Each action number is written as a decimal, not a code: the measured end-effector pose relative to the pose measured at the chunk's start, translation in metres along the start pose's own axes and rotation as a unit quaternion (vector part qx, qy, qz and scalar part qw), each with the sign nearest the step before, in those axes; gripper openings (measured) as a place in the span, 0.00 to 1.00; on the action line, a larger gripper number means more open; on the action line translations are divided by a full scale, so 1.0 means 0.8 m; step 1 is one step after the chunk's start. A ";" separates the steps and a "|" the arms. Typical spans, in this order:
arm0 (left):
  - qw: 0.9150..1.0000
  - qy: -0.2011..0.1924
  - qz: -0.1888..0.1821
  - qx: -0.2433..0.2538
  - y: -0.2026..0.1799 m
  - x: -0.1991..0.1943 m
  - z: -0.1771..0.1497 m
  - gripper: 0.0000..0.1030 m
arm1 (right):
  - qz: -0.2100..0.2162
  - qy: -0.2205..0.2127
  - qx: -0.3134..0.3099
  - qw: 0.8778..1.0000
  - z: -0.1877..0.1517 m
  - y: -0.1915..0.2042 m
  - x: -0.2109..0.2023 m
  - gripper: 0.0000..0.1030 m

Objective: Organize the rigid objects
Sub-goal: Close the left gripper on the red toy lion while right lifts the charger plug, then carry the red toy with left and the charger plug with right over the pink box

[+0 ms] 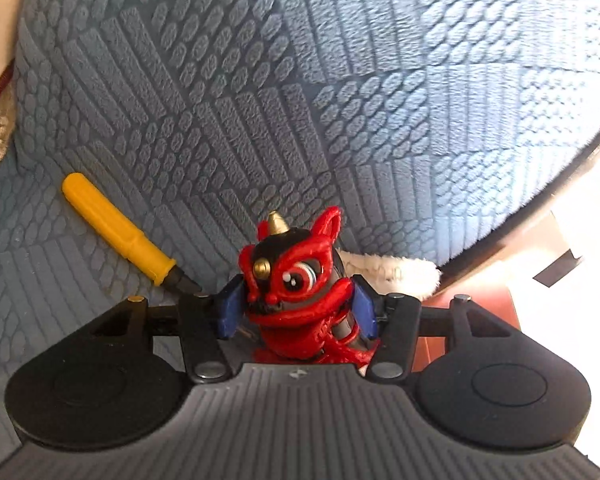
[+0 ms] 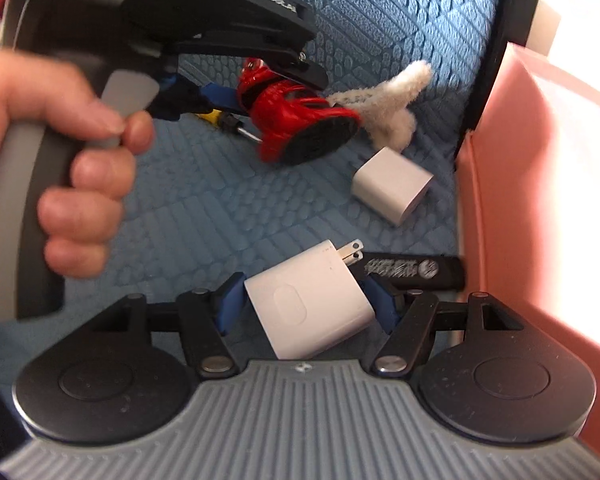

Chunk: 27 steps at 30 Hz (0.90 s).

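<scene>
My left gripper [image 1: 298,308] is shut on a red and black lion figurine [image 1: 300,280] and holds it above the blue textured cushion [image 1: 260,100]. The figurine also shows in the right wrist view [image 2: 296,120], tilted, with its black base facing me. My right gripper [image 2: 306,304] is shut on a white plug charger [image 2: 312,304] with its prongs pointing up and right. A yellow-handled screwdriver [image 1: 116,228] lies on the cushion left of the figurine. A second white charger cube [image 2: 392,184] lies loose on the cushion.
A pink bin [image 2: 540,200] stands at the right. A black stick with white print [image 2: 412,270] lies by the bin's wall. A white fluffy item [image 2: 388,108] lies behind the figurine. The person's hand [image 2: 60,160] holds the left gripper's handle.
</scene>
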<state>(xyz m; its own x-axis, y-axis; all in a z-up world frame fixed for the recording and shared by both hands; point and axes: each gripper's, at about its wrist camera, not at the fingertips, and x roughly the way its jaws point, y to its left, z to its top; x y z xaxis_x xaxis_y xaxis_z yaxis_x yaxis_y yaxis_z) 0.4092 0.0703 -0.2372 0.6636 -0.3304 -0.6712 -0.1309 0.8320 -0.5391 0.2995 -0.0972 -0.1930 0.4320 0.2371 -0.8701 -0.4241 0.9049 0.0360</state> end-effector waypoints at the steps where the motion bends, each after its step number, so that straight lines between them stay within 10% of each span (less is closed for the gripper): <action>1: 1.000 -0.002 0.001 0.002 -0.002 -0.005 -0.004 0.59 | 0.008 -0.001 -0.002 1.000 0.000 0.001 -0.004 0.59; 27: 0.998 -0.046 0.044 0.007 0.020 -0.213 -0.097 0.59 | 0.023 -0.014 0.003 1.000 -0.066 0.026 -0.075 0.53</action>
<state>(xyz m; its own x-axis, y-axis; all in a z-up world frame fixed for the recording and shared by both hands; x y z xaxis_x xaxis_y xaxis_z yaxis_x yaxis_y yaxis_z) 0.2372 0.1053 -0.1712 0.7152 -0.2128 -0.6657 -0.1826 0.8625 -0.4720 0.2224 -0.1116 -0.1659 0.4343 0.2872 -0.8538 -0.4390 0.8951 0.0778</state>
